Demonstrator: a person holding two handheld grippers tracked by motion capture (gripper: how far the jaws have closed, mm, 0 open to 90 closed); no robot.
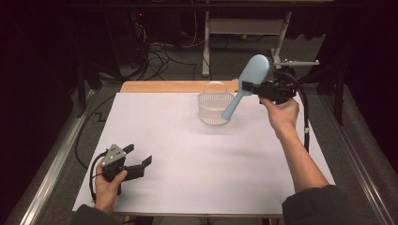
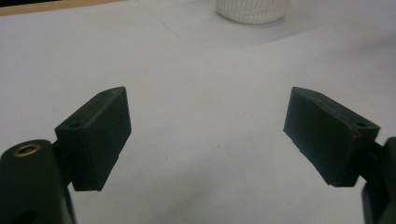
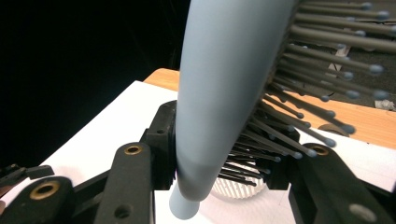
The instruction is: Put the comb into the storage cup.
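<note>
A light blue hairbrush (image 1: pixel 246 84) hangs in the air at the back right, head up and handle pointing down toward a white slatted basket (image 1: pixel 214 108). My right gripper (image 1: pixel 253 87) is shut on the hairbrush (image 3: pixel 224 84) near its neck, one jaw on the smooth back and the other against the bristles. The handle tip hovers just over the basket (image 3: pixel 238 189), at its right rim. My left gripper (image 1: pixel 139 155) rests low at the front left of the table, open, with nothing between its fingers (image 2: pixel 93 135). The basket (image 2: pixel 252 10) stands far ahead of it.
A white sheet (image 1: pixel 187 159) covers the table, with a wooden strip (image 1: pixel 159 86) along its back edge. Cables and table legs lie on the dark floor behind. A metal rail (image 1: pixel 51 164) runs along the left side.
</note>
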